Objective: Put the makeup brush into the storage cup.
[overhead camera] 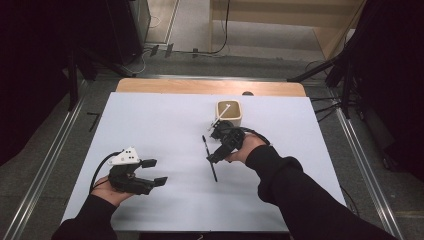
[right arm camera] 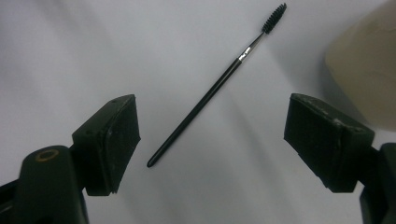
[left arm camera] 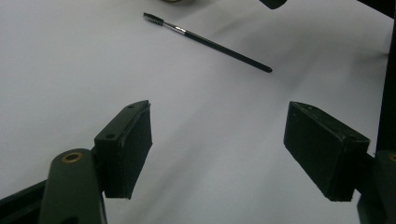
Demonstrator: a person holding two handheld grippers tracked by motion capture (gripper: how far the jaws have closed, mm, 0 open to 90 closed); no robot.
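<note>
A thin black spoolie brush lies flat on the white table sheet, bristle end pointing away from me. My right gripper hovers over it, open, one jaw on either side of the handle. In the right gripper view the brush lies diagonally between the open jaws, untouched. A beige cup holding a white stick stands just beyond that gripper. My left gripper rests open and empty at the near left. From the left gripper view the brush lies farther ahead.
The wooden table edge runs along the far side of the sheet. Black stands and cables flank the table on the floor. The cup's side sits close by the right jaw in the right gripper view.
</note>
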